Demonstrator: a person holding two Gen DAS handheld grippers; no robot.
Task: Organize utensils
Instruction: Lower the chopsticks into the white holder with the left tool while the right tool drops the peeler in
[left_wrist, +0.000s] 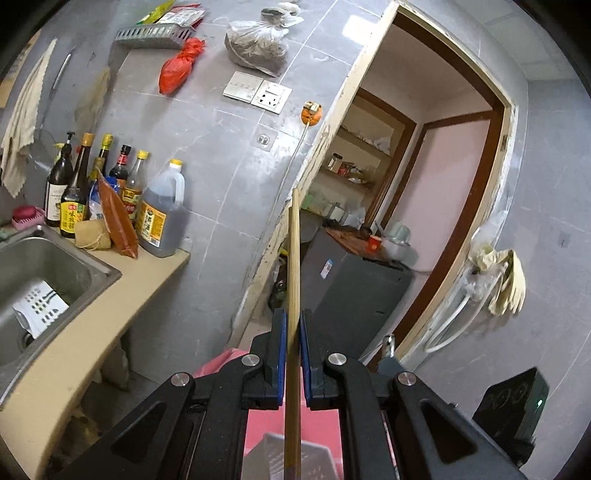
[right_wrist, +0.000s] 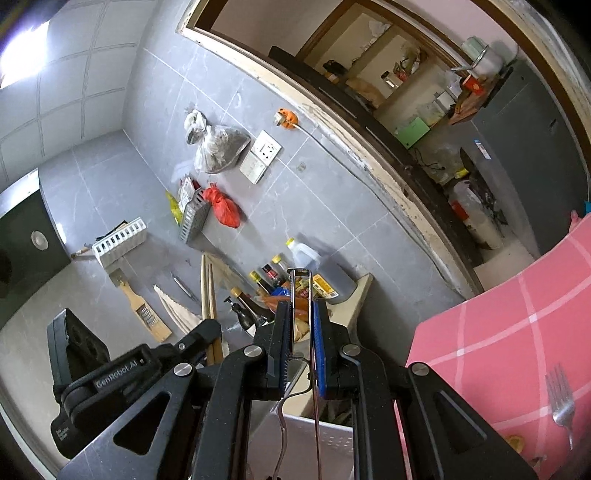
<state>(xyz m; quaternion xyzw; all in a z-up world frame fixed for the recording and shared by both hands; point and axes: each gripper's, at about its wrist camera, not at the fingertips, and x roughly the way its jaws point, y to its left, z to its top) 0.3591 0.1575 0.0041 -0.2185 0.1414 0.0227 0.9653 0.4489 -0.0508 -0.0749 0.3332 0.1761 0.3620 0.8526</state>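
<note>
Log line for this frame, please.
left gripper: shut on chopstick | right gripper: shut on metal utensil | fork: on pink cloth

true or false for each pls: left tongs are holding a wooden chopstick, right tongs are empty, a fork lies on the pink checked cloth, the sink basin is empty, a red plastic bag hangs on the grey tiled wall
1. The left tongs hold a long wooden chopstick. True.
2. The right tongs are empty. False: they are shut on a thin shiny metal utensil; what kind it is cannot be told.
3. A silver metal fork lies on the pink checked cloth. True.
4. The stainless steel sink is empty. False: a white slotted plastic holder lies in it.
5. A red plastic bag hangs on the grey tiled wall. True.
</note>
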